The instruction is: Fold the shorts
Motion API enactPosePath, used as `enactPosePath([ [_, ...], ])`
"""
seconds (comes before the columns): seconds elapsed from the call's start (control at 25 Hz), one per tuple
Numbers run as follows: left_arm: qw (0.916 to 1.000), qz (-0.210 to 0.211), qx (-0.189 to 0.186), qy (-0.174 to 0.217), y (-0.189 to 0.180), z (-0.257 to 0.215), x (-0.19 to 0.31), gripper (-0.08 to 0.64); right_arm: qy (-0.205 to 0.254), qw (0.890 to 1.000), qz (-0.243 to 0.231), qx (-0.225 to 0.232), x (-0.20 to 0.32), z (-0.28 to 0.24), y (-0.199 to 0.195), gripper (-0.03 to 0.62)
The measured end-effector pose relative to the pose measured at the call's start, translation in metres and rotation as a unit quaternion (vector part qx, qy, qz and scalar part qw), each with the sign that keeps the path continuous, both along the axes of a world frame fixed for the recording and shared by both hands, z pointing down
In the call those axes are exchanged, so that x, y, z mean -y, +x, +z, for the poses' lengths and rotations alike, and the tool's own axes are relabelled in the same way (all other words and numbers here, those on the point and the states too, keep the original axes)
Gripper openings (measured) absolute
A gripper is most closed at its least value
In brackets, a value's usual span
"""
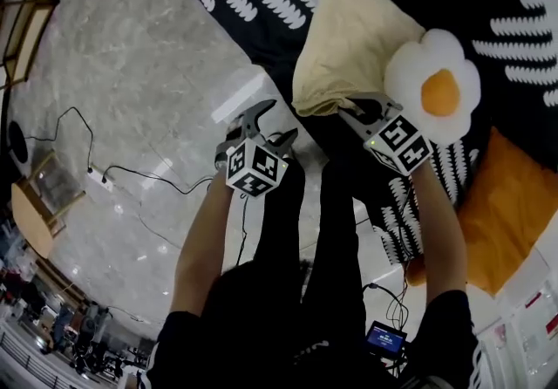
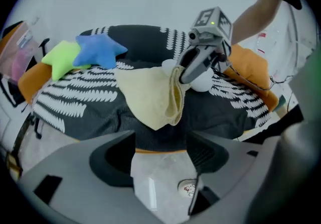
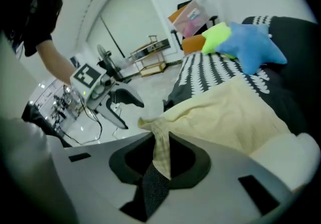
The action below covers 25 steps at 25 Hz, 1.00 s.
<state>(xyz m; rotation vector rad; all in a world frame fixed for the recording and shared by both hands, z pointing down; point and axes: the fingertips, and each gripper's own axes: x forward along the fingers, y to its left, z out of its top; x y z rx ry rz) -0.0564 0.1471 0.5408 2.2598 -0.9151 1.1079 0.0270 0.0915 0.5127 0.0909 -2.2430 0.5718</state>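
Shorts (image 1: 349,47), likely soft and limp, lie at the edge of the bed (image 1: 270,38), a corner pinched by the right gripper (image 1: 353,108), the left gripper (image 1: 275,124) wide-jawed and empty, the free corner its likeliest hold.

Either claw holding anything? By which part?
Right claw grips the yellow shorts by a bunched edge at their near corner. Left claw is open and empty.

Spread, empty claw (image 2: 160,156) before cream shorts (image 2: 148,98)
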Motion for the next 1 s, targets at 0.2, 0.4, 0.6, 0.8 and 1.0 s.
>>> enactPosePath([
  [0.2, 0.9917, 0.104, 0.018, 0.074, 0.036, -0.011, 0.038, 0.365, -0.035, 0.992, 0.106, 0.055, 0.035, -0.026, 0.001, 0.074],
  [0.4, 0.9826, 0.131, 0.056, 0.119, 0.051, 0.004, 0.076, 0.388, -0.058, 0.986, 0.124, 0.097, 0.043, -0.048, 0.004, 0.074],
  [0.6, 0.9846, 0.125, 0.047, 0.113, 0.051, 0.001, 0.1, 0.189, -0.063, 0.982, 0.139, 0.111, 0.048, -0.057, 0.016, 0.074],
  [0.8, 0.9695, 0.216, 0.008, 0.116, 0.056, -0.028, 0.08, 0.034, -0.006, 0.991, 0.106, 0.078, 0.045, -0.055, 0.025, 0.087],
  [1.0, 0.9414, 0.327, 0.027, 0.08, 0.042, -0.035, 0.049, 0.025, 0.012, 0.999, -0.008, 0.038, -0.014, -0.055, 0.027, 0.084],
])
